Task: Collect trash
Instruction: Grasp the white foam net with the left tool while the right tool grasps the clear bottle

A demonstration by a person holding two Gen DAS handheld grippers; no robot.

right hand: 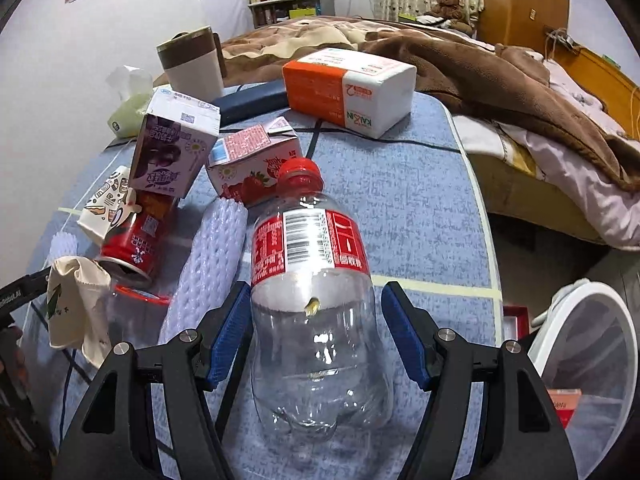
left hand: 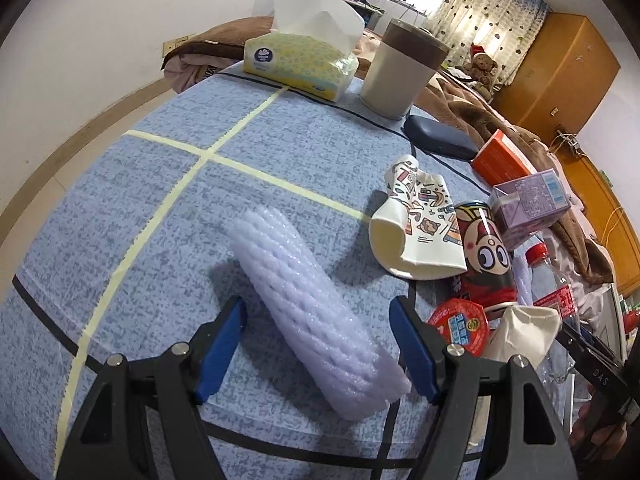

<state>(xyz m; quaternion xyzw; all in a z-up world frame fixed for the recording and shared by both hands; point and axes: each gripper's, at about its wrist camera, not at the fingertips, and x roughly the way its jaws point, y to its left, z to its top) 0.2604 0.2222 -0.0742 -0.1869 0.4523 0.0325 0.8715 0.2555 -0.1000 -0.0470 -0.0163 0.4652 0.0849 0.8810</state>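
- Black arms with blue pads frame each view: the left gripper (left hand: 320,344) has its jaws apart around the near end of a white foam net (left hand: 316,312), and neither pad touches it.
- That foam net lies flat on the blue tablecloth (left hand: 160,184), running away from the camera at a slant.
- Right gripper (right hand: 316,336) straddles a clear bottle (right hand: 316,320) with a red cap and label; a gap shows at the right pad, while the left pad sits just beside the bottle wall and contact there cannot be told.
- Bottle lies on the cloth with its cap pointing away.
- Left of the bottle a second foam net (right hand: 208,264) lies alongside it.
- Further left are a red can (right hand: 136,240) on its side, a crumpled paper cup (right hand: 108,208), a beige wad of paper (right hand: 76,300) and a red-rimmed plastic lid (right hand: 140,300).
- A purple carton (right hand: 172,152) rests on the can, with a pink strawberry carton (right hand: 256,164) just beside it.
- At the far edge stand a tissue box (left hand: 296,60), a white and brown bin (left hand: 404,72), a dark case (left hand: 440,140) and an orange and white pack (right hand: 348,88).
- Off the table's right side, a white-rimmed basket (right hand: 584,344) sits low.
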